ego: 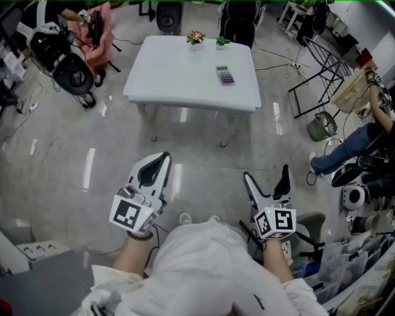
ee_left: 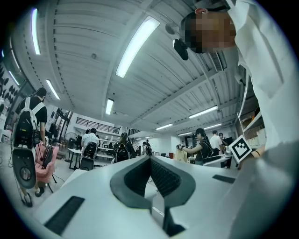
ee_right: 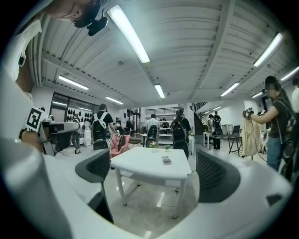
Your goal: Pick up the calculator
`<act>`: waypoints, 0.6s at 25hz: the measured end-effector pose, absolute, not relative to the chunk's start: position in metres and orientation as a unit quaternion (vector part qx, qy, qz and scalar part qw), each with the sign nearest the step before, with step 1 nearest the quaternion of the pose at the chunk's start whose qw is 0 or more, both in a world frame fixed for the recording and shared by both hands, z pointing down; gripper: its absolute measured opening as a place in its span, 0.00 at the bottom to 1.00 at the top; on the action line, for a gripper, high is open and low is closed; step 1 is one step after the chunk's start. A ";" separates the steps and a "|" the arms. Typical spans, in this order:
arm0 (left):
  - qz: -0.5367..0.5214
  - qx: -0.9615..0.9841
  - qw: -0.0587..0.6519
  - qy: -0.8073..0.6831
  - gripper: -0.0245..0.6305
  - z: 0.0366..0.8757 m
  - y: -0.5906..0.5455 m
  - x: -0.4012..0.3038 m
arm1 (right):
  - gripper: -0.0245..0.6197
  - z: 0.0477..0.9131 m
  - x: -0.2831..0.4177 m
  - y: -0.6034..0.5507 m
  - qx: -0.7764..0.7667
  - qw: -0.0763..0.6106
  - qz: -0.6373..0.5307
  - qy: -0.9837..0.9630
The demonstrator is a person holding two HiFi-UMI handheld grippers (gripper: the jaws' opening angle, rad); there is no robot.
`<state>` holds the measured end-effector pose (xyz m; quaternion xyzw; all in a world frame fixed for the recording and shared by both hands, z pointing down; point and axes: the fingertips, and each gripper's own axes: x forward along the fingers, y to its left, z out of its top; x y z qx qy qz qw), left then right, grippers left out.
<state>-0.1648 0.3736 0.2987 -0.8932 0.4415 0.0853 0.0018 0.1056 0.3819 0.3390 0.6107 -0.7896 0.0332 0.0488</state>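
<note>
The calculator point(ego: 225, 75) is small and grey with dark keys. It lies flat on the white table point(ego: 166, 80), towards its right side, well ahead of both grippers. In the right gripper view the calculator point(ee_right: 167, 160) shows on the table point(ee_right: 140, 170), framed between the wide-apart jaws. My right gripper point(ego: 266, 174) is open with nothing between its fingers. My left gripper point(ego: 162, 162) is shut on nothing, and in the left gripper view its dark pads point(ee_left: 150, 161) meet. Both grippers hang over the floor, short of the table.
Two small potted plants point(ego: 195, 37) point(ego: 222, 41) stand at the table's far edge. Office chairs point(ego: 168, 15) sit behind it. A metal rack point(ego: 321, 68) and a floor fan point(ego: 322, 126) stand at the right near a seated person point(ego: 358, 145). At the left are a pink chair point(ego: 92, 31) and gear.
</note>
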 end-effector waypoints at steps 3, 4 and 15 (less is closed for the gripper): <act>0.086 -0.893 -0.004 0.442 0.06 0.301 0.375 -0.175 | 0.92 0.341 0.096 0.383 0.611 0.052 0.039 -0.789; 0.086 -0.892 -0.006 0.443 0.06 0.301 0.375 -0.177 | 0.93 0.341 0.094 0.383 0.611 0.052 0.041 -0.789; 0.092 -0.884 -0.008 0.458 0.06 0.302 0.373 -0.198 | 0.94 0.344 0.070 0.368 0.593 0.056 0.051 -0.802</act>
